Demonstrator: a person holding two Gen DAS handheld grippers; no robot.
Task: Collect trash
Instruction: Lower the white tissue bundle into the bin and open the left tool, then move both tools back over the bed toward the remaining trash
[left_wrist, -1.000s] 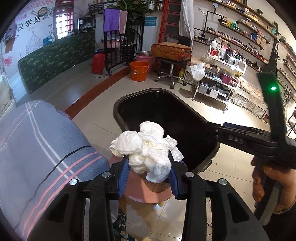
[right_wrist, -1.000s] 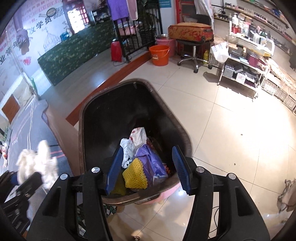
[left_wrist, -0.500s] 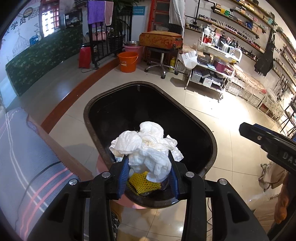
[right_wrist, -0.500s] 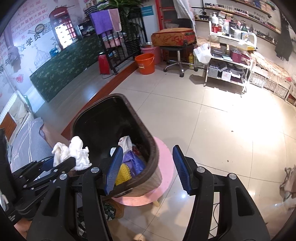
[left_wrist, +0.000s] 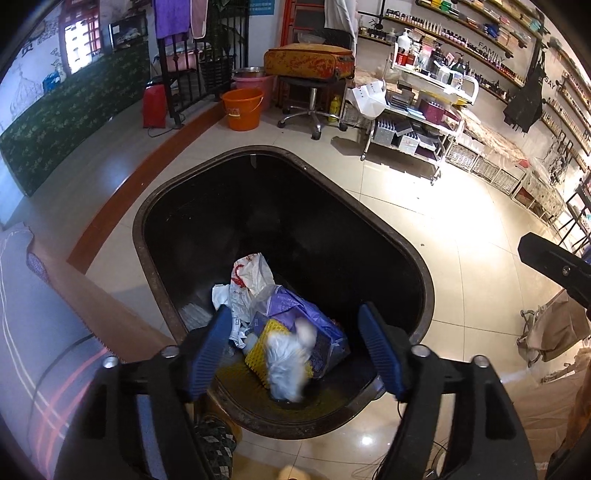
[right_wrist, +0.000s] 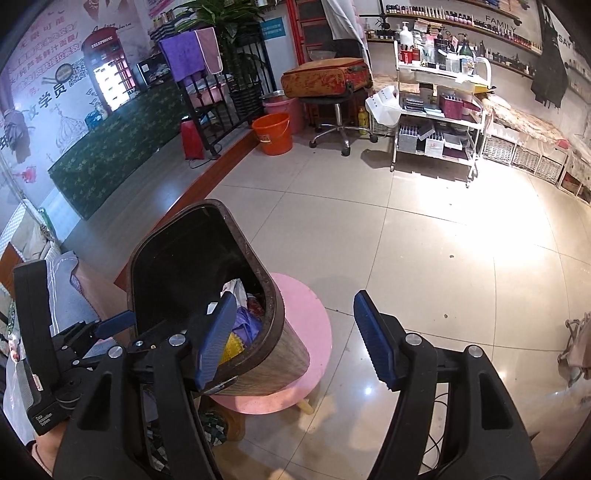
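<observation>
- The trash bin, dark inside with a brown rim, stands on a round pink stool on the tiled floor.
- Inside the bin lie a white plastic bag with red print, a purple bag and a yellow mesh piece.
- A crumpled white tissue wad, motion-blurred, sits over the yellow mesh in the bin, between the fingers but touching neither.
- The left hand-held gripper has its blue-padded jaws spread wide and holds nothing; it hangs just above the near rim of the bin, pointing down into it.
- The right hand-held gripper is likewise wide open and empty; its left finger overlaps the bin's rim in the view, its right finger shows over bare floor, to the right of the stool.
- In the right wrist view the left hand-held gripper shows at the lower left, its blue tips beside the bin's near wall, with part of the holding hand at the bottom edge.
- An orange bucket stands well apart on the floor, near a swivel stool carrying a suitcase.
</observation>
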